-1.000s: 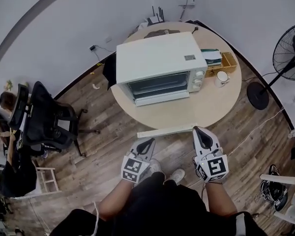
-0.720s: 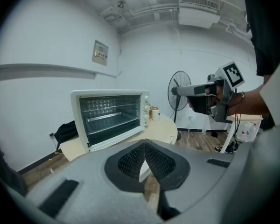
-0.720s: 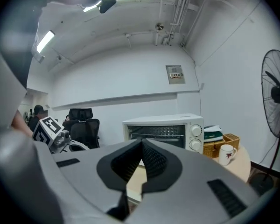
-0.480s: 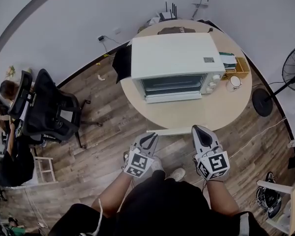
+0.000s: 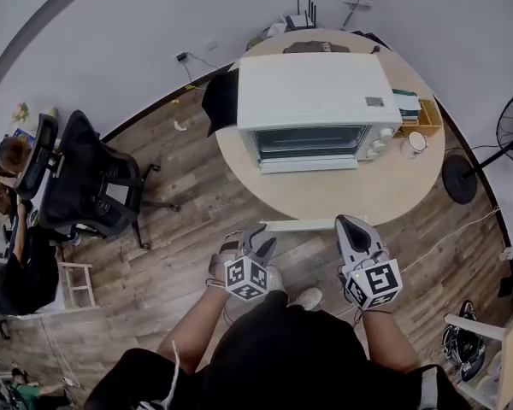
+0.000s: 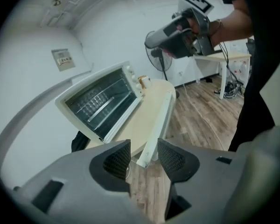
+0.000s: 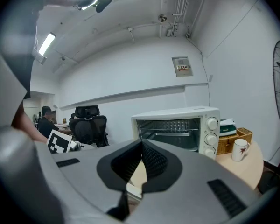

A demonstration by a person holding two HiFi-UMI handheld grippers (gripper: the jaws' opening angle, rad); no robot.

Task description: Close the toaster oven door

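- My left gripper has just spread its jaws wide. Nothing is between them; I see only floor and the table edge beyond.
- My right gripper has its jaws pressed together, empty.
- The boxy white toaster oven sits far ahead on the round pale wooden table, with its door dropped open toward me.
- Both grippers are well short of it, so I judge the reach comes first.

Wht toaster oven; tan table.
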